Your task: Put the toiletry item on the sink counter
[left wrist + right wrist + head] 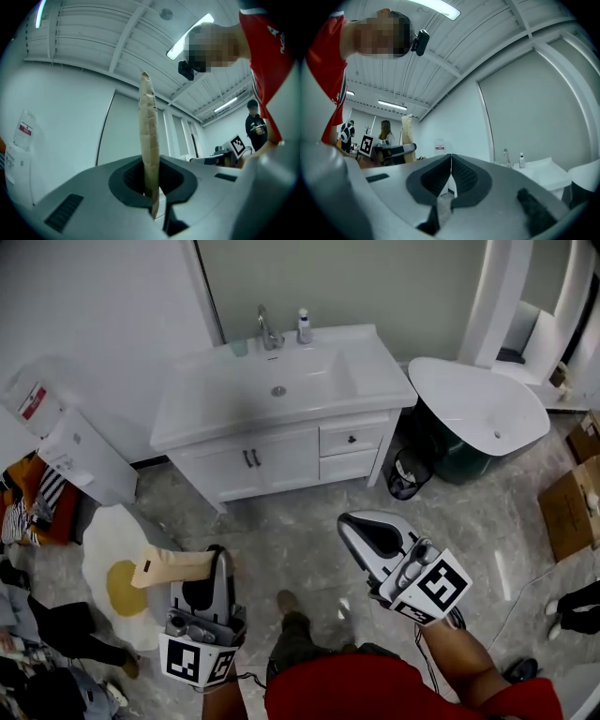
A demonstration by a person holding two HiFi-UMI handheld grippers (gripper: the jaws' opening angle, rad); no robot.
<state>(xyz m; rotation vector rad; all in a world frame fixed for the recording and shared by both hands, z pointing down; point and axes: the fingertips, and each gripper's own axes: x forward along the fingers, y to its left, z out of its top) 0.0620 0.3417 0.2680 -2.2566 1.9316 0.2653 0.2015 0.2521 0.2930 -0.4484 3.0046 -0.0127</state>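
PUT-AWAY IN PROGRESS: The left claw (214,564) is seen clamped on a flat tan toiletry item (173,566). The item is pinched near 1 end and sticks out toward 9 o'clock in the head view, held above the floor (309,531). In the left gripper view the item (149,136) is shown edge-on, rising toward 12 o'clock from between the 2 pressed jaws. The right claw (349,521) is pictured at 5 o'clock of the head view. Its 2 jaws are brought together, with nothing caught between them in the right gripper view. An egg-shaped rug (112,582) is spread on the floor at 9 o'clock of the left claw, partly under the item. The white sink desk (375,367) is set at 12 o'clock, well apart from both claws. A faucet (268,329) and 1 pump bottle (304,325) are stood along its far edge. A black bin (408,474) is placed on the floor just beside the desk at 3 o'clock, with a white tub (478,404) beyond it.
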